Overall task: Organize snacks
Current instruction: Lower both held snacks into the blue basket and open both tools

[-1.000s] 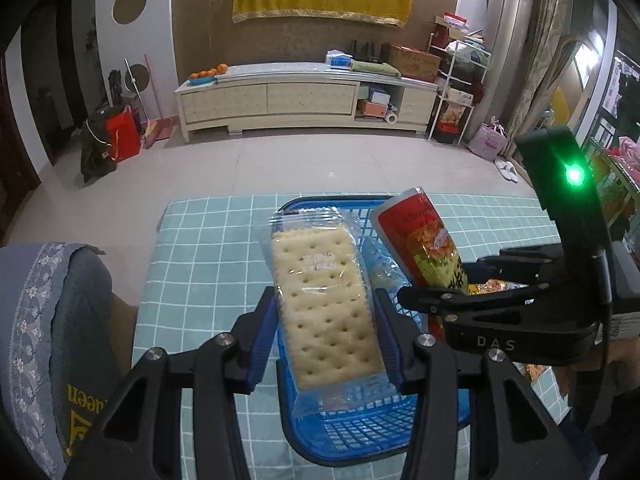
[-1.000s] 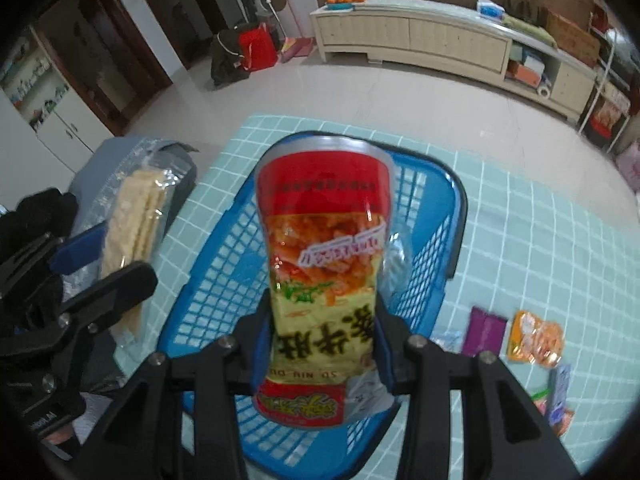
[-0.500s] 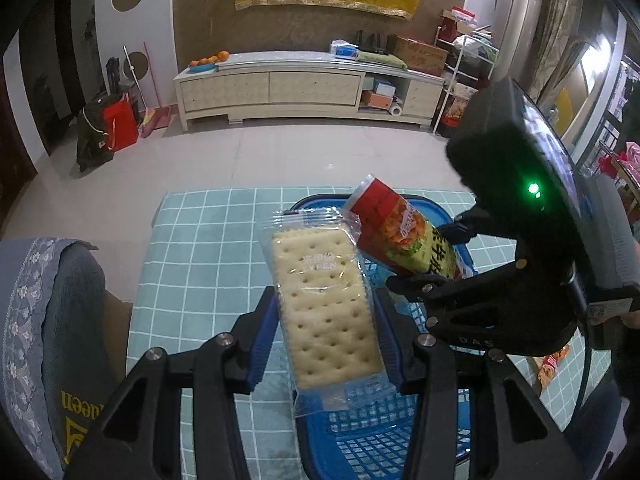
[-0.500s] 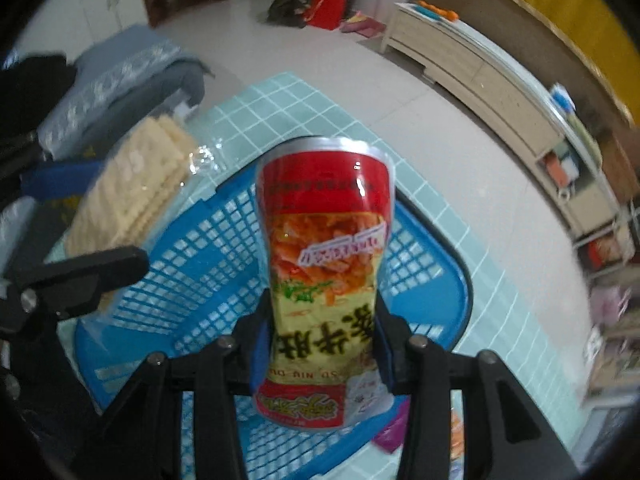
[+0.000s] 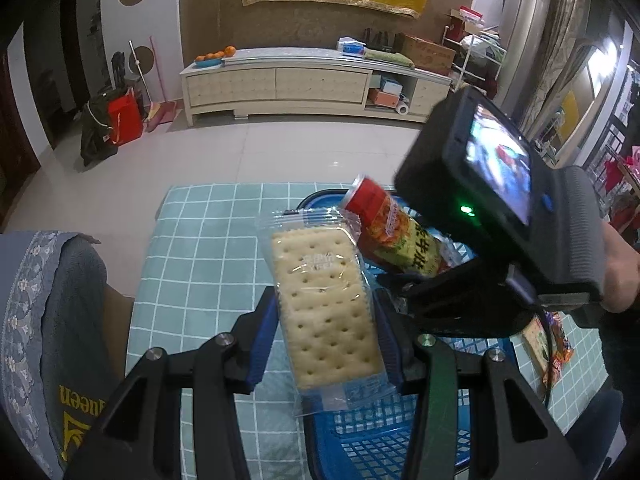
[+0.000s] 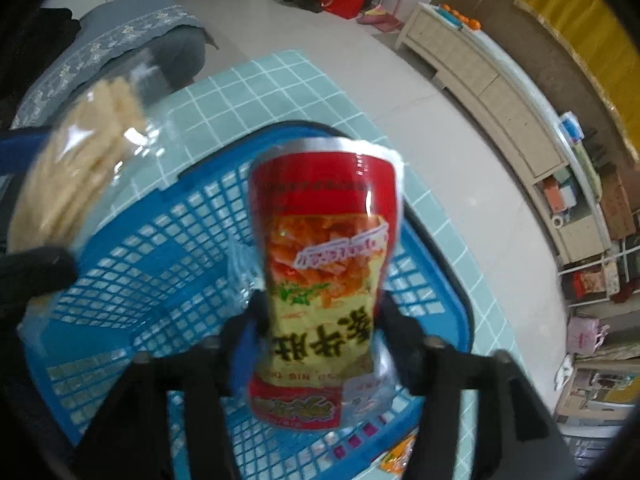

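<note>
Both tools sit over the blue plastic mesh basket (image 6: 132,280), which stands on the table (image 5: 208,240) with its teal checked cloth. My left tool (image 5: 326,344), at the lower centre of the left wrist view, has its blue pads pressed on both long edges of a clear-wrapped pack of pale square crackers (image 5: 326,304); the pack stands nearly upright between them, its lower end over the near-left rim of the basket.

My right tool (image 6: 320,320) fills the lower half of the right wrist view, blurred. Its jaws have just been opening, and the red and yellow foil snack bag (image 6: 324,280) is between them, its red top pointing toward the far rim of the basket. The fingers stand slightly off the bag's sides, so I read the grip as let go, though the blur keeps me from being certain. In the left wrist view that bag (image 5: 392,236) slants across the upper right of the basket (image 5: 384,440), just beyond the crackers and under the right tool's black body.

Lower right in the left wrist view, an orange snack packet (image 5: 554,352) lies on the cloth outside the basket. At the left edge, a grey-blue fabric chair cover (image 5: 44,340) stands beside the table.
</note>
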`<state>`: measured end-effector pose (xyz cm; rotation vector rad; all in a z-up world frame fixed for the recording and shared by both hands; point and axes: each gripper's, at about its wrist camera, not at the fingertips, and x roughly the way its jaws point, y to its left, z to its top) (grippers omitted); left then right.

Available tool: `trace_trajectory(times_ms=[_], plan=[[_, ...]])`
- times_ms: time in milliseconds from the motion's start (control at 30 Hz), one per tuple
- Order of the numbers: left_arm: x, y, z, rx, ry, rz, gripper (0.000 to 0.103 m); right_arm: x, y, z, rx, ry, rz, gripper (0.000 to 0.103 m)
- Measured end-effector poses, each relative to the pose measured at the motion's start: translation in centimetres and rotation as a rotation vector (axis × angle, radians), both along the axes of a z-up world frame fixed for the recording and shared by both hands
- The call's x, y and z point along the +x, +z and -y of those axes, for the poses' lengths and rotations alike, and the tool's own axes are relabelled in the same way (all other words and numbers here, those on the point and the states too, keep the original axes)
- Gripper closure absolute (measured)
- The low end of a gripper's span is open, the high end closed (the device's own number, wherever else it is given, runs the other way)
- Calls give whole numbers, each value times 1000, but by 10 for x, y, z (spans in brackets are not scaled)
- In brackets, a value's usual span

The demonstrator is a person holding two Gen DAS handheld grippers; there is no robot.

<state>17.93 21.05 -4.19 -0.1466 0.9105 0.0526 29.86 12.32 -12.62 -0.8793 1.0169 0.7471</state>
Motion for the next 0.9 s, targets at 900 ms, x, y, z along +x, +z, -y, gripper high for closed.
trace_trajectory(times_ms=[900], plan=[[-39, 18, 43, 21, -78, 22, 59, -43, 66, 114, 478, -461, 27, 5]])
